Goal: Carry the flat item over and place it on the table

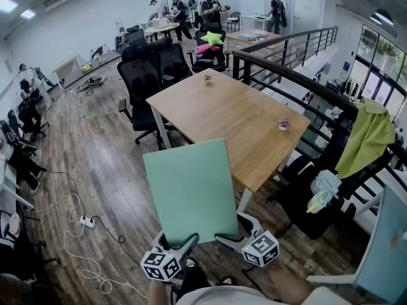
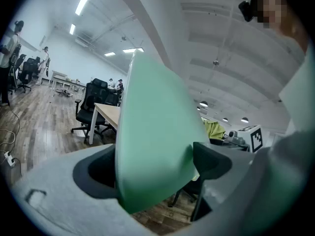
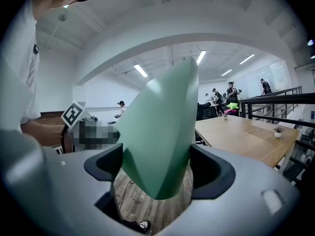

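Mid-carry: my left gripper and right gripper each clamp a near corner of the green board, aloft, short of the wooden counter. Next, I'd go forward and lower it flat.

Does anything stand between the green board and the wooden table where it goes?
Nothing visible does. The green board, held by the left gripper and right gripper, is close to the near corner of the wooden table. A small object stands near its far edge, another near its right edge.
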`<state>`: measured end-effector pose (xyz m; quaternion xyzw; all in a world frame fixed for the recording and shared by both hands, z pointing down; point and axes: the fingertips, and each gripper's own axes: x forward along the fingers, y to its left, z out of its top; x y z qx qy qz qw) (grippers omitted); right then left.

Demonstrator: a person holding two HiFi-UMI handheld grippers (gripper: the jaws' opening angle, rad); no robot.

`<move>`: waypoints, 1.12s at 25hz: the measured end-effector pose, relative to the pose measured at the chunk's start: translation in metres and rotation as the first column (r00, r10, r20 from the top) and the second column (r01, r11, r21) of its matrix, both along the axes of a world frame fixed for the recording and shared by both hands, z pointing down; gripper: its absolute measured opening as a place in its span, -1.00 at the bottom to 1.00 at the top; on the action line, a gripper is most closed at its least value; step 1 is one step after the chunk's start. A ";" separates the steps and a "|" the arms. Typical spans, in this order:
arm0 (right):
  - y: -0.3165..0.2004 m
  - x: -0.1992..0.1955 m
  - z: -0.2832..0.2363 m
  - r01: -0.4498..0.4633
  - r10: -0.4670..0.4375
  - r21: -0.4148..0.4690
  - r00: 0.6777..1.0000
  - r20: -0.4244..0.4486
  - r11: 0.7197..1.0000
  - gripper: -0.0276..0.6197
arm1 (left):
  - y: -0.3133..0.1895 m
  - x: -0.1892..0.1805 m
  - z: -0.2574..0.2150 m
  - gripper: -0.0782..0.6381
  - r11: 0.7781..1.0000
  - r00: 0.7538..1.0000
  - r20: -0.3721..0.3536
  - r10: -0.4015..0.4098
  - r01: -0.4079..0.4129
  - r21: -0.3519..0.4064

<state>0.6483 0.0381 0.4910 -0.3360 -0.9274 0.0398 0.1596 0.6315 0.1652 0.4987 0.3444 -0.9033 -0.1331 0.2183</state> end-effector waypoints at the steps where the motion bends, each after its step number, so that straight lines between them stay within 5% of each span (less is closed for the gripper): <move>1: 0.001 0.002 0.001 0.000 0.000 -0.001 1.000 -0.001 1.000 0.44 | 0.001 0.002 0.001 0.58 1.000 1.000 -0.004 0.000 0.000 0.001; 15: 0.019 -0.014 0.004 0.007 -0.007 -0.009 1.000 -0.012 1.000 0.44 | 0.019 -0.012 0.008 0.58 1.000 1.000 -0.020 -0.012 0.013 0.021; 28: 0.079 -0.095 0.004 0.005 -0.005 0.030 1.000 -0.023 1.000 0.43 | 0.079 -0.093 0.011 0.58 0.999 1.000 -0.027 -0.007 0.008 0.046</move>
